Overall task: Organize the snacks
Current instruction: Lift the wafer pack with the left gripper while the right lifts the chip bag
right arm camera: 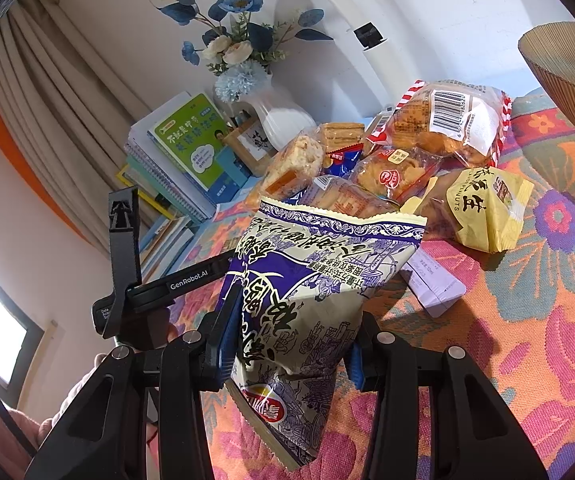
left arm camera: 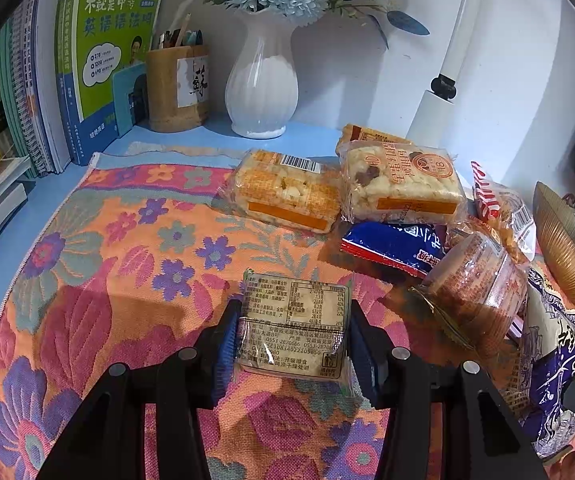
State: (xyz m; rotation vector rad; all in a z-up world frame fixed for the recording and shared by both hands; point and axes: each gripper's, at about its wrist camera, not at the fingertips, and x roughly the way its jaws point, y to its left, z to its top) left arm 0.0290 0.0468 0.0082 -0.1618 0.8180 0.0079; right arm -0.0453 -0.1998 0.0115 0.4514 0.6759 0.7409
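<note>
My left gripper (left arm camera: 291, 344) is shut on a small clear-wrapped snack pack (left arm camera: 293, 328) with its printed label side up, held just over the floral cloth (left arm camera: 107, 264). My right gripper (right arm camera: 291, 344) is shut on a purple-and-cream snack bag (right arm camera: 307, 292), which stands upright between the blue pads; the same purple bag (left arm camera: 555, 372) shows at the right of the left wrist view. Behind lie two rice-cracker packs (left arm camera: 287, 192) (left arm camera: 399, 184), a blue packet (left arm camera: 391, 246), a round cake pack (left arm camera: 475, 280), a red-striped bread bag (right arm camera: 447, 120) and a yellow peanut bag (right arm camera: 487, 208).
A ribbed golden bowl (left arm camera: 567, 252) stands at the right edge of the cloth. At the back stand a white vase (left arm camera: 261, 88) with blue flowers, a bamboo pen holder (left arm camera: 175, 88) and a row of books (left arm camera: 99, 64). A lilac packet (right arm camera: 435, 284) lies by the purple bag.
</note>
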